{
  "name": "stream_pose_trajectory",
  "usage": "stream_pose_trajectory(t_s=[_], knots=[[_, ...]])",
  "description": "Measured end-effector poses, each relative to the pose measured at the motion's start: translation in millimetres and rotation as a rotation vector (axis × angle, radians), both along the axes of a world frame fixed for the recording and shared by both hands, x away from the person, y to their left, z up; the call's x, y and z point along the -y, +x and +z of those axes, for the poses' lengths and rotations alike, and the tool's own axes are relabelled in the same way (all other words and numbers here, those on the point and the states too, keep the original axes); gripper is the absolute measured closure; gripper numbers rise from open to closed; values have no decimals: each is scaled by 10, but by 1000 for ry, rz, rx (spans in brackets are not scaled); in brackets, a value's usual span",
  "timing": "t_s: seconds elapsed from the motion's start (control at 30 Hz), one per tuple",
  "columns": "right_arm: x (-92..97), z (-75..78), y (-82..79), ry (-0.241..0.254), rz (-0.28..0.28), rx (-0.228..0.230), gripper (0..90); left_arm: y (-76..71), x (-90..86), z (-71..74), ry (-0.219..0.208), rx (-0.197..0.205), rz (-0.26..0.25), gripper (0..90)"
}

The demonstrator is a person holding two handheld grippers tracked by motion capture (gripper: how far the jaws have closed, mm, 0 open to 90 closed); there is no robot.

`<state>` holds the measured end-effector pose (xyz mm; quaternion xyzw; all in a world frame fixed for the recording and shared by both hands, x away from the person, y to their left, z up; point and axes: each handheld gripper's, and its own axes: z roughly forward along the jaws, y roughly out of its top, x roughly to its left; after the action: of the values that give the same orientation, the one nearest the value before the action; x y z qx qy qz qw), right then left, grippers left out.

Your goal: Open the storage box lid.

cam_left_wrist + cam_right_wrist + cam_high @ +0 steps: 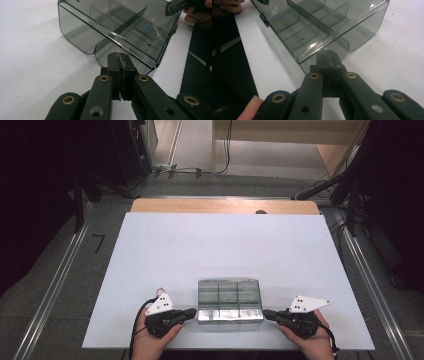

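**Both grippers closed at the box ends: check the bite before lifting**

Left gripper: jaws fully together, pads meeting tip to tip right at the near wall of the clear compartment box. Can't tell from the left gripper view whether a lip of plastic is pinched between the pads or they've closed just short of it. Right gripper: same picture, jaws together, tips against the box's end wall below the rim; grip on plastic not confirmable either.

Box position: on the white table, near edge, centre, between the two hands. Left gripper touches its left end, right gripper its right end, both low and near the front corner. The box looks empty, dividers visible, smoky transparent walls.

To do this step well, my read:
- Verify each pair of pads actually has wall or rim between them; closed on nothing means a slip on lift.
- Keep both hands level and move together; the box is light and will twist if one side leads.
- Thin wall, smooth plastic: bite deeper past the rim, not at the pad tips.
- Stay clear of the near table edge.
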<state>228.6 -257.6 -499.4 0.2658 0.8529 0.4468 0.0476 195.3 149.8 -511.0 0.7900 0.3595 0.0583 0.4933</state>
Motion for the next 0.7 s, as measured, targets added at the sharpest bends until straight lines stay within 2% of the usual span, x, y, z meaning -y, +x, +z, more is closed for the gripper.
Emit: stream_pose_trajectory(t_s=[0.13, 0.53, 0.7], knots=[[13, 8, -3, 24, 8, -8, 882, -3, 10, -2, 2, 7, -14, 881], [3, 6, -12, 22, 9, 1, 884, -14, -12, 5, -14, 13, -33, 890], [-8, 8, -20, 21, 13, 5, 884, -21, -25, 9, -5, 28, -29, 890]])
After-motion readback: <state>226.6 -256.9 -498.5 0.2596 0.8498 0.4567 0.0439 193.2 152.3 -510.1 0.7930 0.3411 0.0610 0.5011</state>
